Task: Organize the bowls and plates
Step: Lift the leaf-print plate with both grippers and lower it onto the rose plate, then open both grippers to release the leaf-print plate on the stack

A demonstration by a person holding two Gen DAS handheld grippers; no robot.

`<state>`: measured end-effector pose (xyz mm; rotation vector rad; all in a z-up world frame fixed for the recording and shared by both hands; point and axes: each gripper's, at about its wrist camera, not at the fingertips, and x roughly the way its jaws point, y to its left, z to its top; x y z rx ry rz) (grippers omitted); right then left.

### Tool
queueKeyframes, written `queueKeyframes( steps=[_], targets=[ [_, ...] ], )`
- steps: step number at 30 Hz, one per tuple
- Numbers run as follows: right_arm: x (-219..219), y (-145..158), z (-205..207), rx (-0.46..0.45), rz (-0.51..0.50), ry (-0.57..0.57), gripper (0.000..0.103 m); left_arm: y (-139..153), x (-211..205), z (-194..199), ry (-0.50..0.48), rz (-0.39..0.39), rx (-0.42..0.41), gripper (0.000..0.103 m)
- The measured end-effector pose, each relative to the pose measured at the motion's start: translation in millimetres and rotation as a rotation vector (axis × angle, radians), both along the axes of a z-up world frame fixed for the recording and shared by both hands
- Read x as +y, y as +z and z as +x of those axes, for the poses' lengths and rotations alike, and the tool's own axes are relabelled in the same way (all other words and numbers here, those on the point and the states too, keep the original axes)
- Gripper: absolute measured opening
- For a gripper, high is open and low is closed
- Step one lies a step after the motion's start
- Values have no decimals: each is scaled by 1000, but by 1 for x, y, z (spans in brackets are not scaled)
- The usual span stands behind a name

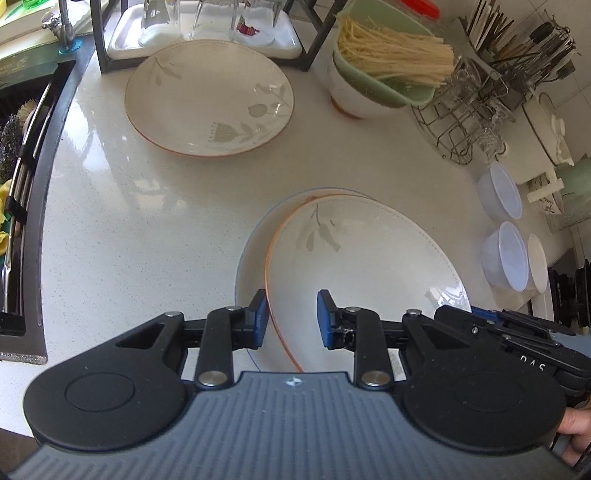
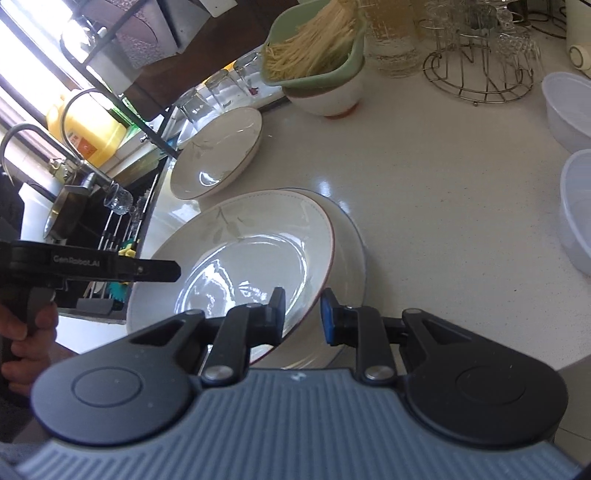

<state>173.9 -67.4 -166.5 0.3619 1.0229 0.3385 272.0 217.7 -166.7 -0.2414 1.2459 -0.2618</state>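
My left gripper (image 1: 291,319): jaws spread, straddling orange rim of tilted floral plate (image 1: 364,266), not pinching. My right gripper (image 2: 303,315): jaws spread around same plate's opposite rim (image 2: 236,266). Plate leans on blue-rimmed plate (image 1: 251,266) lying flat on worktop (image 1: 129,221). Second floral plate (image 1: 208,98) farther off, near glass rack (image 1: 207,33). Open speckled worktop between the two. Sink edge (image 1: 40,192) left; plastic bowls (image 1: 506,254) right; noodle bowl (image 1: 384,66) and wire stand (image 1: 461,122) behind.
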Motion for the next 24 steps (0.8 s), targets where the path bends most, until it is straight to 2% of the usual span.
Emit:
queueKeyframes(
  steps=[10, 24],
  targets=[
    [-5, -11, -9, -16, -35, 53, 24, -4, -19, 3, 3, 84, 19, 30],
    [-9, -17, -11, -36, -47, 38, 24, -22, -35, -3, 28, 153, 35, 31]
  ],
)
